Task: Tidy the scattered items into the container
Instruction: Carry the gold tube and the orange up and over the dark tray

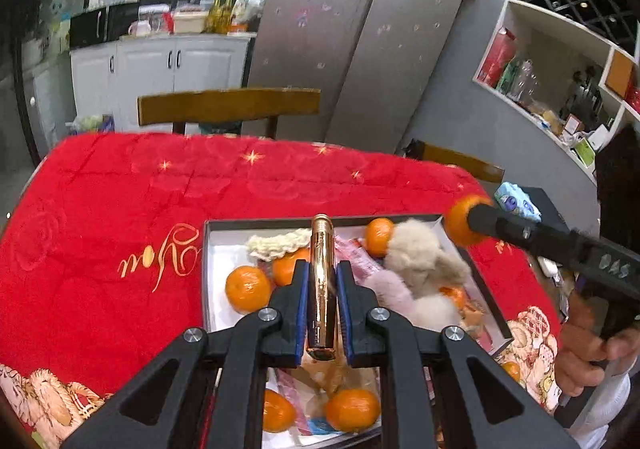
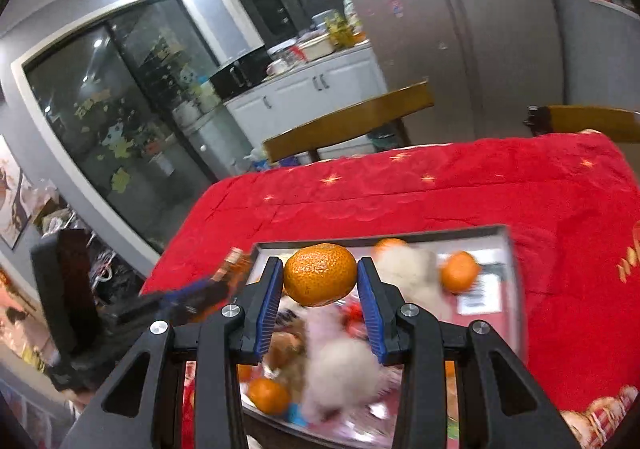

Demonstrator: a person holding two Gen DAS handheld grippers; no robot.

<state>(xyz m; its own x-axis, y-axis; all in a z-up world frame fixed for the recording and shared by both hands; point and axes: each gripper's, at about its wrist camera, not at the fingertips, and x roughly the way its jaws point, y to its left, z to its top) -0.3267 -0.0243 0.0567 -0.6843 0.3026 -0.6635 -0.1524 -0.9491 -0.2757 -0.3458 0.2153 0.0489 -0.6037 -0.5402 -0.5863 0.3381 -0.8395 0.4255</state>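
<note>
Gold script "You" embroidered on red tablecloth (image 1: 120, 209); nothing else legible.

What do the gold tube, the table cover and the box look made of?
Gold tube: polished metal or metallised plastic, by its mirror-like reflections; which one is unclear.
Table cover: soft quilted fabric, matte red, with stitched seams and embroidered gold script.
Box: probably cardboard, with thin straight dark walls and a flat white inside.
</note>
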